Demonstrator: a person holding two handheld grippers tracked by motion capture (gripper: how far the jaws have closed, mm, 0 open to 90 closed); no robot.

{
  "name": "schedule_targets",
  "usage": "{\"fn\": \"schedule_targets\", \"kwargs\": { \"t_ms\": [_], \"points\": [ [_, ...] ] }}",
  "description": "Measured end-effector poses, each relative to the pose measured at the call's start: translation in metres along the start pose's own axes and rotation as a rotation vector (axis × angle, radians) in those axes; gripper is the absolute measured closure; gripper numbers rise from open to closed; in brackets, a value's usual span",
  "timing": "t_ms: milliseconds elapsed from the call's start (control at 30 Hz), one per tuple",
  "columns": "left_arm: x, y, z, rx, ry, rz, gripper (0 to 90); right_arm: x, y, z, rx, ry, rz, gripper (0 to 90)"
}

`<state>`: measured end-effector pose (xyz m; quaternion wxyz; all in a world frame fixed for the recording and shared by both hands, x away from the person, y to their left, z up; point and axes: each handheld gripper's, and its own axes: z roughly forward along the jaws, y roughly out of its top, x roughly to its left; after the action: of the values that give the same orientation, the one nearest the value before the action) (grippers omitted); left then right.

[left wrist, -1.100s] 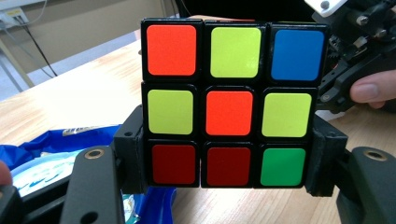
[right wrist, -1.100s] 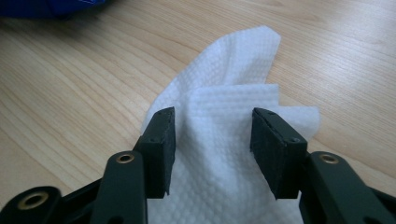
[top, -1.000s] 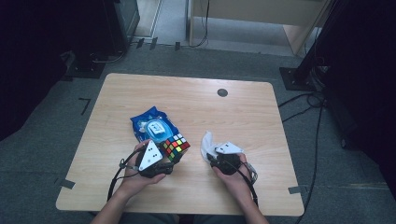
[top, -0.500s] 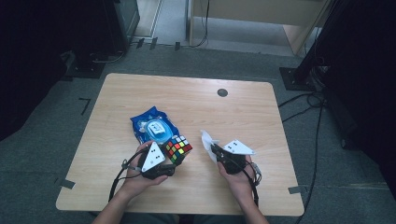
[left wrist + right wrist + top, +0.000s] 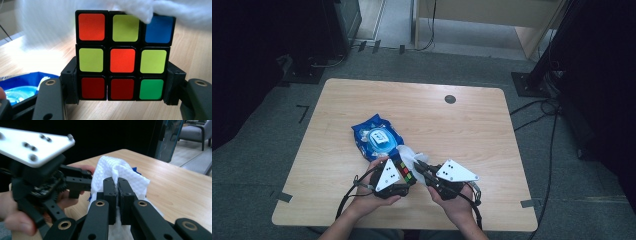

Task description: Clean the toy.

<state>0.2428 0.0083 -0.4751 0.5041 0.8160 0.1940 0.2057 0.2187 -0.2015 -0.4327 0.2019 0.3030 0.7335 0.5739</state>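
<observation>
Wiping job: looks like it's just kicking off, going by how things sit.
Right gripper [image 5: 117, 182]: jaws clamped tight on a white wet wipe [image 5: 117, 168], the sheet bunched up and poking out past the tips.
Left gripper [image 5: 122, 90]: clenched on a colour-tiled puzzle cube [image 5: 123, 53], one pad on each side of its bottom row.
Where the cube is: near the front edge of the table [image 5: 522, 150], roughly mid-width, held just above the wood as far as I can tell.
Contact: in the left gripper view the wipe is draped on the cube's top right corner, over the blue tile. So touching, barely.
Done so far: wipe is out and gripped, cube is held steady.
Left to do: pretty much all the faces, I'd guess.
Which way it points: a cube, so no real long axis; the face with the orange centre looks back at the left gripper's camera.
Also there: blue wipes pack [image 5: 377, 137], lying flat just behind the cube.
</observation>
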Motion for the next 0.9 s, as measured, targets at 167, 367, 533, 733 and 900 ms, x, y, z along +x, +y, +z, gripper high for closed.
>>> {"fn": "schedule_targets", "kwargs": {
  "t_ms": [167, 367, 533, 733, 900],
  "points": [
    [0.001, 0.0, -0.003, -0.007, 0.013, 0.009, 33.6, -0.011, -0.006, 0.001, 0.011, -0.025, 0.039, 87.1],
    [0.005, 0.003, -0.008, -0.037, 0.014, -0.003, 33.7, -0.034, -0.02, 0.003, 0.082, -0.123, 0.085, 87.5],
    [0.008, 0.002, -0.007, -0.02, 0.022, -0.01, 33.7, -0.04, -0.024, 0.0, 0.075, -0.161, 0.117, 88.1],
    [0.004, -0.001, -0.001, 0.004, 0.015, 0.0, 33.7, -0.016, -0.001, -0.01, -0.041, -0.07, 0.066, 88.1],
    [0.0, 0.003, -0.002, -0.006, 0.007, 0.018, 33.7, 0.004, 0.003, -0.004, -0.039, 0.001, 0.014, 88.2]
  ]
}}
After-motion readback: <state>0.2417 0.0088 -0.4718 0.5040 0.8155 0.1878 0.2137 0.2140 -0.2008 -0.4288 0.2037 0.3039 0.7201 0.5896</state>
